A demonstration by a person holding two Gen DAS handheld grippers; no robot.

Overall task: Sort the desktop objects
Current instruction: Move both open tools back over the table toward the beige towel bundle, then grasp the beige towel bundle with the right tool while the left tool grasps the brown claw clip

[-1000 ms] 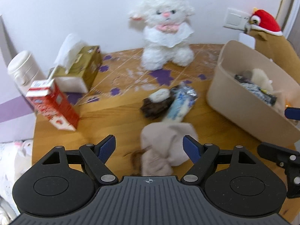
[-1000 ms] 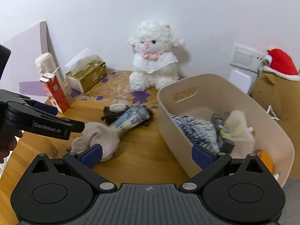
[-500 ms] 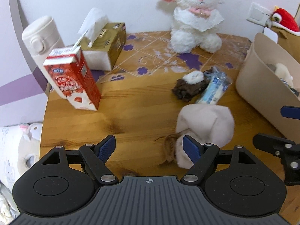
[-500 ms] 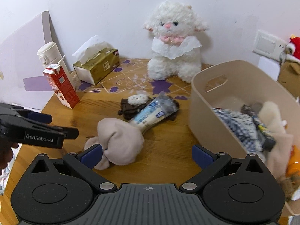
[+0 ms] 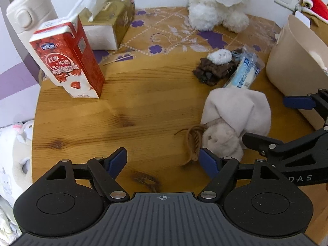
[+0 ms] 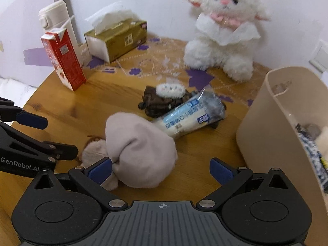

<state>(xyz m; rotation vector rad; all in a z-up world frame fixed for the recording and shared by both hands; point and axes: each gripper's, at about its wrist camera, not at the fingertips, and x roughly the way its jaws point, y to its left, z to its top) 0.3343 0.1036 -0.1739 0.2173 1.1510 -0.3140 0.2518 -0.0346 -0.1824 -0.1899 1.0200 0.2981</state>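
A pale pink-beige soft hat with a fluffy pompom [image 5: 235,112] [image 6: 141,149] lies on the round wooden table, a brown cord trailing from it. My right gripper [image 6: 161,170] [image 5: 280,123] is open and straddles the hat; its left pad is beside the gathered part and its right pad is well clear. My left gripper [image 5: 163,160] [image 6: 47,136] is open over bare wood just left of the pompom, nothing between its fingers. Behind the hat lie a blue-printed plastic packet [image 6: 188,116] [image 5: 244,71] and a brown scrunchie with a white fluffy piece [image 6: 162,100] [image 5: 213,69].
A beige bin [image 6: 266,123] [image 5: 293,61] holding several items stands at the right. A red milk carton [image 5: 69,61], a tissue box [image 5: 110,24] and a white bottle [image 5: 30,16] stand at the back left. A white plush lamb [image 6: 223,32] sits by the wall.
Both grippers have come down towards the table. The right one moved left from the bin to over the hat. The left view swung left, bringing the carton nearer. Both stay open.
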